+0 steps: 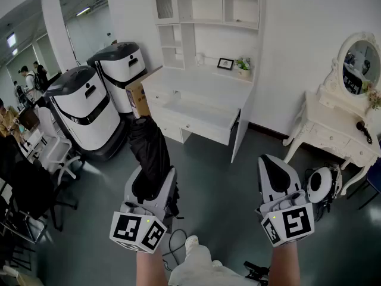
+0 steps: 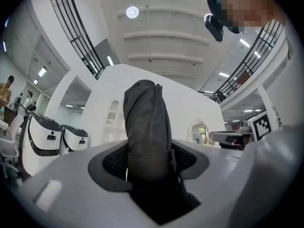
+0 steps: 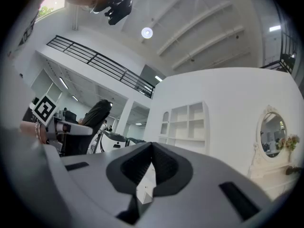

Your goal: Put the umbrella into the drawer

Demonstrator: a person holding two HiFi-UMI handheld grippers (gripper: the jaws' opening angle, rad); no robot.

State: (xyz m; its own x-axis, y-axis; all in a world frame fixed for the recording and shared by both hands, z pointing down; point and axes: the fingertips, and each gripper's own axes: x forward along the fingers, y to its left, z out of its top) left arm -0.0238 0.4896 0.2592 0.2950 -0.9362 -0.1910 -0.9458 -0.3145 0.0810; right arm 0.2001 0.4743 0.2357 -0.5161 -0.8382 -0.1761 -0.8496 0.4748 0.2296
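The left gripper view shows what the head view only hints at. The left gripper (image 2: 149, 161) has its jaws partway apart and pressed on the black folded umbrella (image 2: 146, 122), which rises toward 12 o'clock between the ribbed pads. The right gripper view shows the right gripper (image 3: 151, 161) with its jaws closed tip to tip and nothing between them. At 9 o'clock in that view the umbrella (image 3: 95, 114) shows in profile.

In the head view the left gripper (image 1: 152, 186) sits at 7 o'clock and the right gripper (image 1: 278, 183) at 5 o'clock, well apart. The umbrella (image 1: 149, 148) leans toward 12 o'clock, far from the drawer (image 1: 196, 127). That drawer, with a small knob on its front, seems to stand pulled out of the white desk (image 1: 202, 82) at 12 o'clock.

Open shelves (image 1: 205, 8) top the desk, and a picture frame (image 1: 225, 64) and a potted plant (image 1: 243, 66) stand at its back edge. Two white-and-black machines (image 1: 89, 106) stand at 10 o'clock, with a cardboard box (image 1: 138, 97) between them and the desk. A white vanity table (image 1: 333, 137) with an oval mirror (image 1: 359, 61) is at 2 o'clock.

The grey floor (image 1: 214, 177) lies bare between the grippers and the desk.
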